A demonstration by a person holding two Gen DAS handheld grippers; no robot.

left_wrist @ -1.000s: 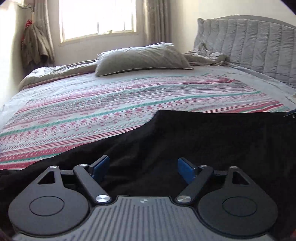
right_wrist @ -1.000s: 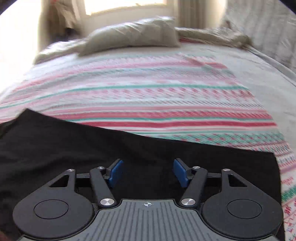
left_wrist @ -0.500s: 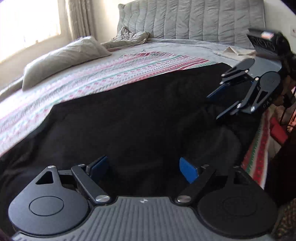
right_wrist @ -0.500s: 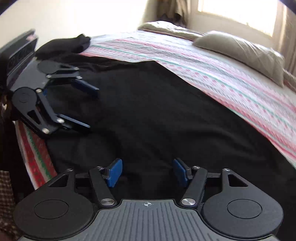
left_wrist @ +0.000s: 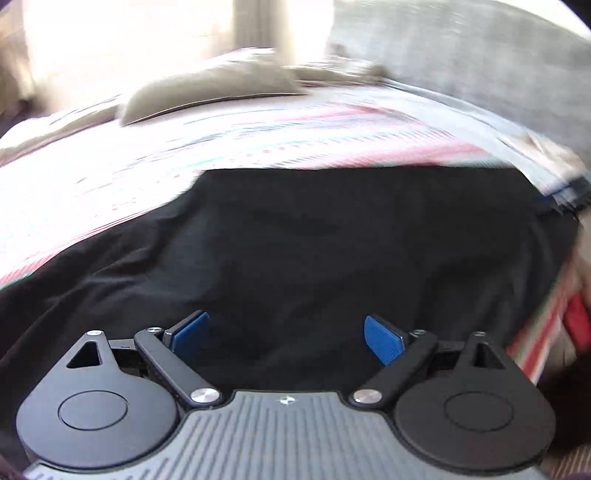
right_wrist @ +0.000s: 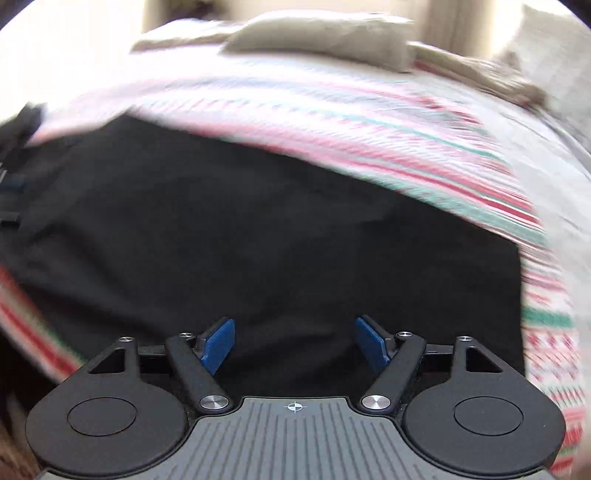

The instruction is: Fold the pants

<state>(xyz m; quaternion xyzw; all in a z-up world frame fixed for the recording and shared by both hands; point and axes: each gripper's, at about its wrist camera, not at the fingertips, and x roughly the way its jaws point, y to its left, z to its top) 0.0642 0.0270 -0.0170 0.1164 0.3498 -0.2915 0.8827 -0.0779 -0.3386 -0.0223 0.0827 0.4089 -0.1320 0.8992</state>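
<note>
Black pants [left_wrist: 332,251] spread flat on striped bedspread [left_wrist: 110,177], at near edge, well short of grey pillow [left_wrist: 214,88]. Left gripper [left_wrist: 287,334] over pants, jaws opening, nothing between pads. Right gripper [right_wrist: 294,341] over pants, jaws likewise opening, empty. Both views motion-blurred.

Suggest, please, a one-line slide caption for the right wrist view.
Right gripper, jaws opening and empty, above black pants spread on a striped bedspread, grey pillow behind.
</note>
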